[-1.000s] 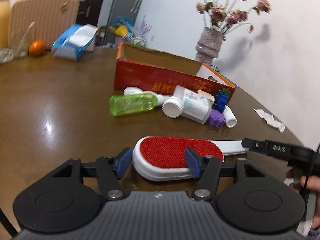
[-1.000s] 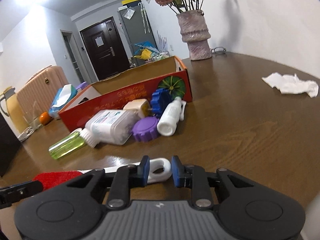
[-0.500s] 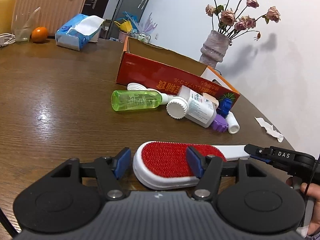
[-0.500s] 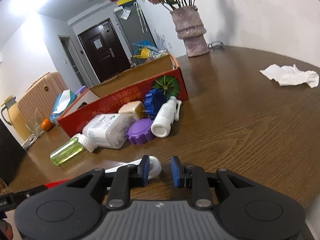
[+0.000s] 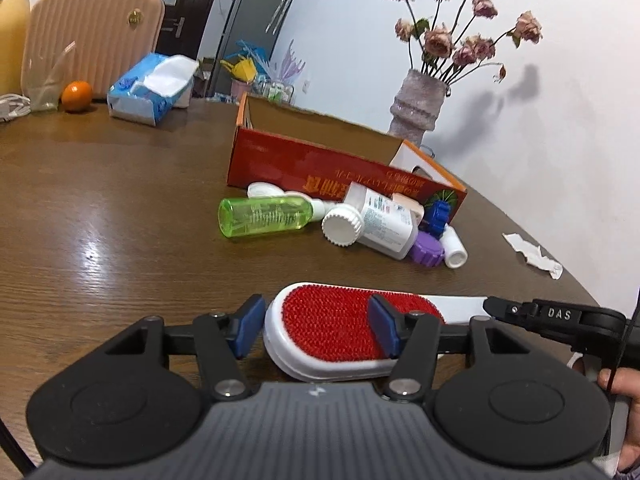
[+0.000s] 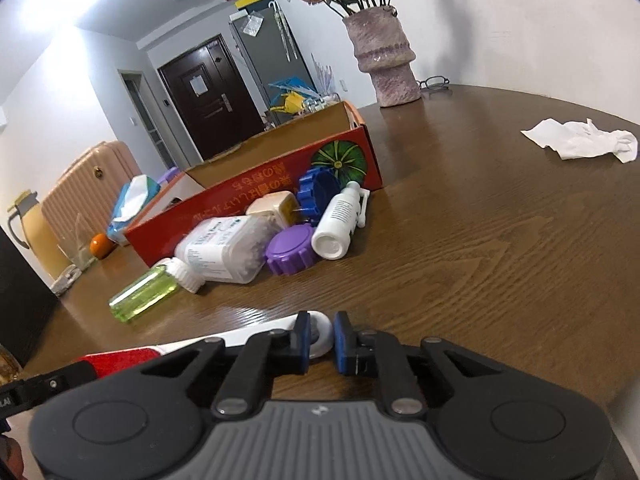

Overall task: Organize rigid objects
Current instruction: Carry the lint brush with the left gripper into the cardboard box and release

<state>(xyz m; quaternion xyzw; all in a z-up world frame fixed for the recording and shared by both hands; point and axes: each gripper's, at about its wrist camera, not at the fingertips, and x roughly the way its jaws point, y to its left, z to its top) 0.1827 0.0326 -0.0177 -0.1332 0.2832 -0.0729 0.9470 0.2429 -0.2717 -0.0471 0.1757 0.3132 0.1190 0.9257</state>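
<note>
A white lint brush with a red pad (image 5: pixel 340 328) lies across the brown table. My left gripper (image 5: pixel 316 330) is open around its red head, the fingers a little apart from it. My right gripper (image 6: pixel 321 338) is shut on the brush's white handle end (image 6: pixel 320 334); it also shows at the right of the left wrist view (image 5: pixel 552 316). Beyond lie a green bottle (image 5: pixel 266 216), a big white bottle (image 5: pixel 376 222), a purple cap (image 6: pixel 290 250), a small white bottle (image 6: pixel 340 220) and a blue piece (image 6: pixel 316 192), all beside an open red box (image 5: pixel 320 172).
A vase of dried flowers (image 5: pixel 418 108) stands behind the box. A tissue pack (image 5: pixel 152 88), an orange (image 5: pixel 77 96) and a pink suitcase (image 5: pixel 92 40) are at the far left. A crumpled tissue (image 6: pixel 580 144) lies to the right. The table edge curves at right.
My right gripper has narrowed onto the handle end. Both grippers and the brush have risen and pulled back a little from the pile. The left jaws stay open.
</note>
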